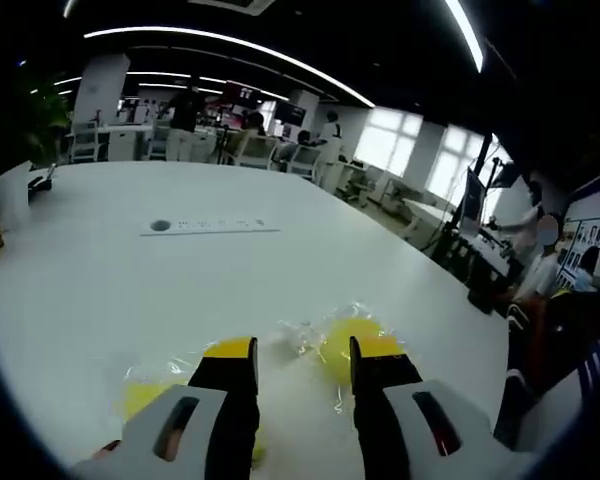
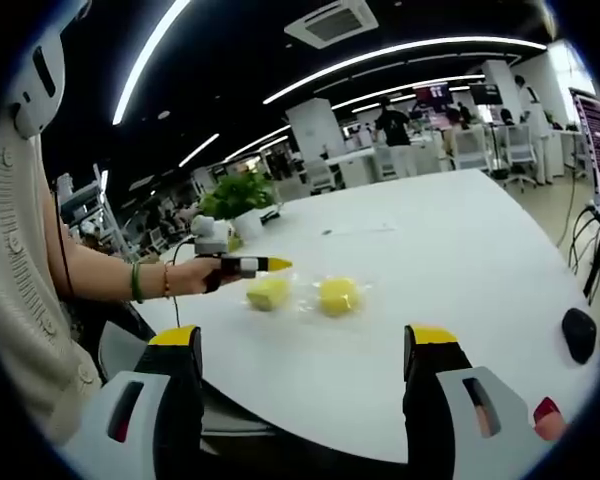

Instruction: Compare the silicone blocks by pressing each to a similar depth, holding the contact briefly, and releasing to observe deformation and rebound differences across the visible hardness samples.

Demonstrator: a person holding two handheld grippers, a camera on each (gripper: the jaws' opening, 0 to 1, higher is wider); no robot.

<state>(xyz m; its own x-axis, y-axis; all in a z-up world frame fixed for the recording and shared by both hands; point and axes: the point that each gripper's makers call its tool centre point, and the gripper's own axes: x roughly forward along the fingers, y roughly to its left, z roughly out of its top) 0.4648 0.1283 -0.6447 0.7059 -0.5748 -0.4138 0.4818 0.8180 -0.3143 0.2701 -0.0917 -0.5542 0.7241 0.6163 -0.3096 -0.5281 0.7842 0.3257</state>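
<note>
**Hand-Held Grippers Above Bagged Silicone Blocks**

Yellow-tipped jaws of the left hand-held gripper (image 1: 302, 358) rise from 6 o'clock in the left gripper view. They stand apart with nothing clamped between them. Two yellow silicone blocks, each in a clear plastic wrapper, lie on the white bench (image 1: 180, 280). The left silicone block (image 1: 145, 395) lies at 7 o'clock, partly behind the left jaw. The right silicone block (image 1: 345, 340) lies just past the right jaw tip. Whether either jaw touches a block cannot be told. A grey strip with a round mark (image 1: 208, 226) lies flat on the bench farther off, toward 11 o'clock.

In the right gripper view, the right hand-held gripper (image 2: 305, 340) holds its jaws wide apart, clamping nothing, well short of the blocks. Both blocks sit near the centre of that view, side by side and slightly apart. The left hand-held gripper enters from 9 o'clock, held in a person's hand (image 2: 190, 275), with its tip just above the left block. A dark computer mouse (image 2: 578, 333) rests on the bench at 3 o'clock. A potted plant (image 2: 238, 197) stands at the far bench edge near 11 o'clock.
</note>
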